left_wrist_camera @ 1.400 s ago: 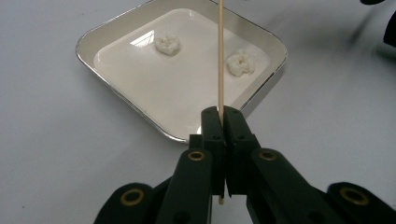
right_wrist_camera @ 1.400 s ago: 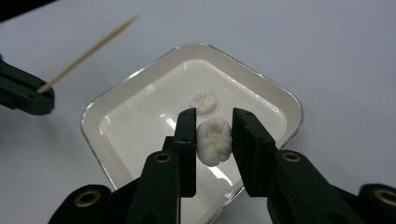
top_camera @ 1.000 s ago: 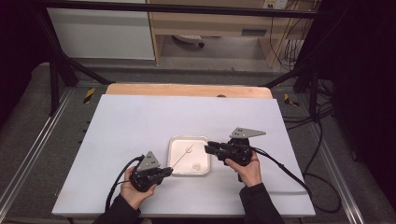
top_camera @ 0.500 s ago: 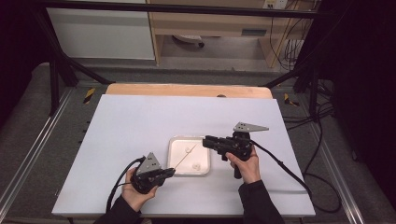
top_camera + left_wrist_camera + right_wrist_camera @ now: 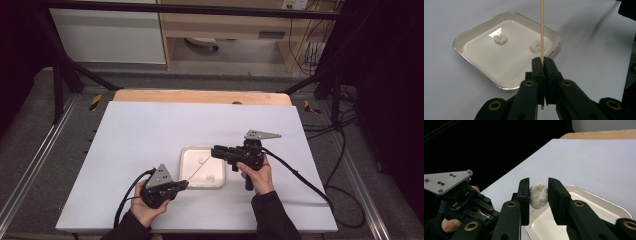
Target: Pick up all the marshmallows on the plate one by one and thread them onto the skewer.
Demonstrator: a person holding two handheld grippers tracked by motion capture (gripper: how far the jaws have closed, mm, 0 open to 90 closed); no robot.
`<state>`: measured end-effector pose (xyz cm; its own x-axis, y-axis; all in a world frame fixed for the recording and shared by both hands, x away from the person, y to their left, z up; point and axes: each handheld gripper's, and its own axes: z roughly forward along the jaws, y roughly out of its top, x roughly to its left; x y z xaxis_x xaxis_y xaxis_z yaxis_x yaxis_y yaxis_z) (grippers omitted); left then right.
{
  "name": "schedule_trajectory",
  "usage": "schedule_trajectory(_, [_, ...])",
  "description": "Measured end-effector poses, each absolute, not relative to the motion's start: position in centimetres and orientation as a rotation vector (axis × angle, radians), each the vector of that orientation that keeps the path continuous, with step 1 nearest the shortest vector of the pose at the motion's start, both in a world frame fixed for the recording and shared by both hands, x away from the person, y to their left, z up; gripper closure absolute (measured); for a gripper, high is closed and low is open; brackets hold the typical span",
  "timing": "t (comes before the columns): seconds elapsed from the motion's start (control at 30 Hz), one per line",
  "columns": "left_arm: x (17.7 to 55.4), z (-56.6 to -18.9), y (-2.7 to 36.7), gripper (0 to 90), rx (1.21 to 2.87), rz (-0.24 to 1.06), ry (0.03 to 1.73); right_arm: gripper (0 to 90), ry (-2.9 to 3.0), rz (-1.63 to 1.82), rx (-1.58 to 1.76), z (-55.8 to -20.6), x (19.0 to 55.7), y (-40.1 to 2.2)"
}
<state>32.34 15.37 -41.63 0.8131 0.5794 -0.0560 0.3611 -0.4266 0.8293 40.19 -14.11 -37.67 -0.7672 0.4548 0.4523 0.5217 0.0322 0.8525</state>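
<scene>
**Lump closing in on the skewer tip**

Widest picture first: the white counter [image 5: 150, 130] carries little besides the pale square tray [image 5: 181, 175] near my edge, and both my hands work right at it.

My right tool [image 5: 216, 150] is the mover. Over the last second it has slid a little leftward in the high view, from beside the tray's right rim to out over the tray. It hangs above the dish now, with its nose aimed at my other hand. My left tool [image 5: 184, 185] has not budged and sits off the tray's near left corner.

Now the grips. The left tool is clamped down tight on the thin wooden skewer [image 5: 542, 30]. The jaws meet on the stick, a short stub pokes out behind them, and the long end runs forward over the tray, tilted upward. The right tool is closed to a narrow gap on a soft white lump [image 5: 538, 195]. The lump is pinched at its sides between the two pads and carried in the air above the tray, clear of the dish.

Two more lumps [image 5: 500, 38] lie loose on the tray floor. One is towards the far side, and the other sits just behind the skewer as my left camera sees it.

What the move means, by my reading: I'm lining the held lump up with the skewer's point to thread it on. They look near each other, but I can't tell whether they touch. The stick looks bare, so I judge this the first piece to go on.
</scene>
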Motion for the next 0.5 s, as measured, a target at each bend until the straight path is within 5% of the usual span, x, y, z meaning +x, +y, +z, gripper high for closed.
schedule_trajectory(0.5, [32.26, -41.89, 15.28, 88.8, 2.054, 0.300, 0.693, 76.0, -2.181, -1.854, -1.035, -38.27, 39.90, -13.55])
